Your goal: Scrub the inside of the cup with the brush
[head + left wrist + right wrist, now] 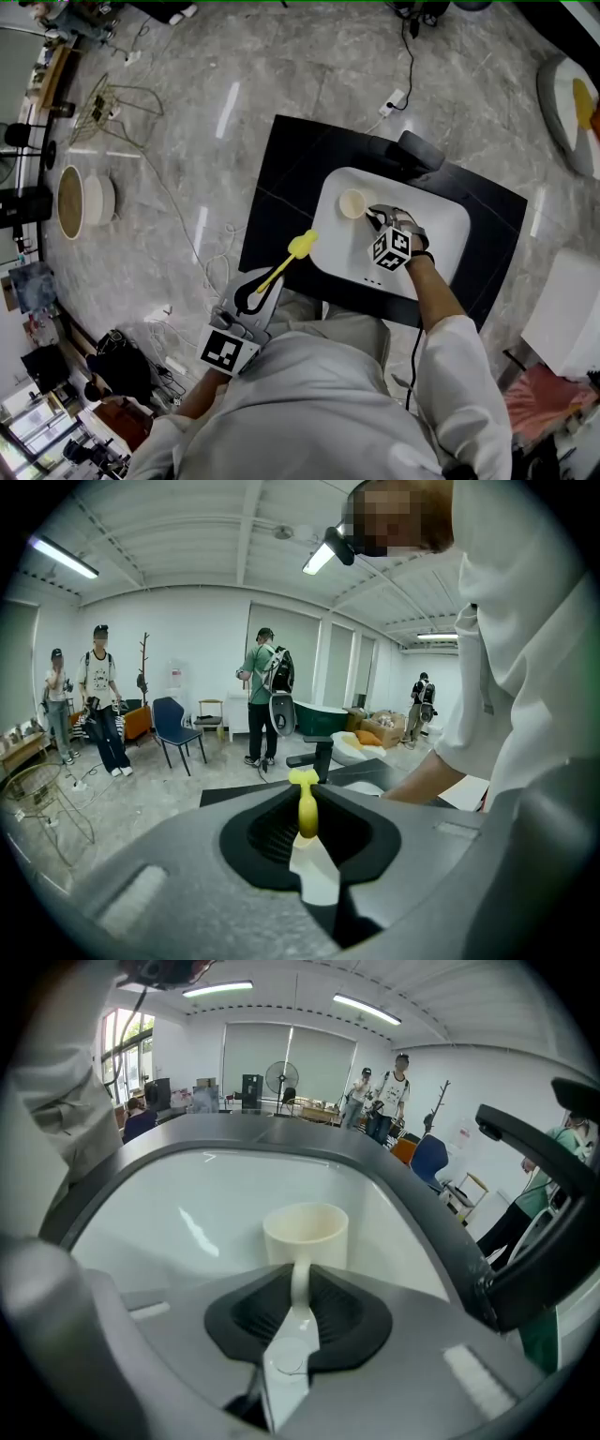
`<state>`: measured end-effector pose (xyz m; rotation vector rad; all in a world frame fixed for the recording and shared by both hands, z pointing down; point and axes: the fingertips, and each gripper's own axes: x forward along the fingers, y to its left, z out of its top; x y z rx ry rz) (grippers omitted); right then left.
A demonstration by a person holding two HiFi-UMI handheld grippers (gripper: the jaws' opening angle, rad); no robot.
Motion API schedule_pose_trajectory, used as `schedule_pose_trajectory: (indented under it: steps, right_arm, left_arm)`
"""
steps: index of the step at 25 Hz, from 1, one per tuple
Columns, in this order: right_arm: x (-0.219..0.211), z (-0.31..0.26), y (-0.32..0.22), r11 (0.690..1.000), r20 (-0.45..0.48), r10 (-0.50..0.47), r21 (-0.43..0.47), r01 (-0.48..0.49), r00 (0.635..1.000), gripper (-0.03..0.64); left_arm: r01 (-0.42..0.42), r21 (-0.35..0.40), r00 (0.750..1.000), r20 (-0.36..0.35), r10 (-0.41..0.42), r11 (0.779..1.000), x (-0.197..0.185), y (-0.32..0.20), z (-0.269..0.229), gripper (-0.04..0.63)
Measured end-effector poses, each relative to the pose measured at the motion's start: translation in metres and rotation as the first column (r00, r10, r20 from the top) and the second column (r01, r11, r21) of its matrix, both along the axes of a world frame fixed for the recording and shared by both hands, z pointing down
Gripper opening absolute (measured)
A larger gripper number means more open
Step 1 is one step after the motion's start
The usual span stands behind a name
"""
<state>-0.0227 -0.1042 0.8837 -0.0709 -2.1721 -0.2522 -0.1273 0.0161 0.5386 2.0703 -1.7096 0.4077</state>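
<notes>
A cream cup (352, 202) stands upright inside the white sink (441, 220). My right gripper (376, 221) is shut on its handle from the near right. In the right gripper view the cup (306, 1230) is straight ahead, its handle (300, 1283) pinched between the black pads of the right gripper (298, 1309). The yellow brush (292, 253) points toward the sink's left rim, held by the left gripper (251, 296) over the person's lap. In the left gripper view the brush (306, 803) sticks out between the closed pads of the left gripper (309, 841). The cup's inside is hidden.
The sink sits in a black counter (291, 169) with a black faucet (419, 150) at its far side, also seen as the faucet (530, 1133) at the right. A cable and power strip (392, 101) lie on the floor beyond. Several people (101, 700) stand across the room.
</notes>
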Motion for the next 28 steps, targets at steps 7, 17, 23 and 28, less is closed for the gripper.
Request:
schedule_pose_trajectory:
  steps: [7,17,23,28]
  right_arm:
    - [-0.04,-0.015,-0.001,1.0,0.047,0.0,-0.021,0.001,0.999,0.046]
    - [-0.023,-0.037,-0.002,0.998,0.075,0.067,-0.017,-0.066,0.995,0.041]
    - [0.005,-0.088,-0.003,0.995,0.121,0.092,0.03,-0.096,0.988,0.041]
    - [0.022,-0.153,0.001,0.988,0.182,0.101,0.094,-0.12,0.978,0.041]
  left_arm:
    - [0.009,0.001,1.0,-0.005,-0.009,1.0,-0.009,0.007,0.003,0.04]
    - [-0.018,0.037,1.0,-0.023,0.019,0.999,-0.017,0.005,0.0,0.04]
    - [-0.064,0.07,0.995,-0.069,0.069,0.995,-0.011,-0.007,-0.008,0.04]
    - [-0.112,0.106,0.988,-0.098,0.123,0.988,-0.001,-0.018,-0.022,0.04]
